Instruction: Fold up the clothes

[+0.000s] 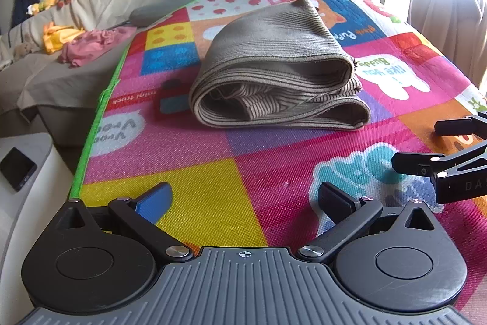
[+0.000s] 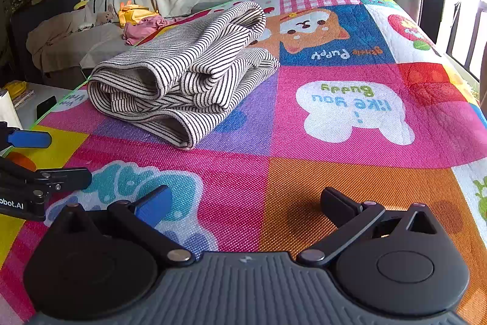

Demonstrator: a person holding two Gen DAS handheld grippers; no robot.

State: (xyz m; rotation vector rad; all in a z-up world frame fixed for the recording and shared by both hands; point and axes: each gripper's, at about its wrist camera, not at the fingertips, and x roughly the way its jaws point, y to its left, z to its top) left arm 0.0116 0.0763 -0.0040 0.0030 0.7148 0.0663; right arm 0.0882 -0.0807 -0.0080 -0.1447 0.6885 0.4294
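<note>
- The left claw (image 1: 243,200) stands wide and holds nothing, low over the bright play mat (image 1: 213,197). The phone (image 1: 16,168) lies off its left side on a pale ledge beyond the mat's green edge. A careless sweep of this claw outward could knock it off.
- The striped garment (image 1: 274,72) lies ahead of the left claw, well apart from it, and ahead and to the left of the right claw. It is already a thick, loose bundle of several layers, with rounded, open loops at the near end.
- Judging from that shape, the folds are soft and not pressed flat. A claw that pinches only the top layer would likely peel it back and let the bundle unroll.
- A claw that pushes in low at the open loops could slide the whole bundle across the mat, since the weave looks smooth and nothing holds the cloth down.
- The right claw (image 2: 243,204) is likewise spread wide and empty, close beside the left claw's fingers (image 2: 29,139), which show at its left. If both reach for the garment on converging lines, the fingers could clash.
- More clothes (image 2: 143,25), pink and yellow, wait on the sofa (image 2: 91,47) beyond the mat, so the task is probably not finished.
</note>
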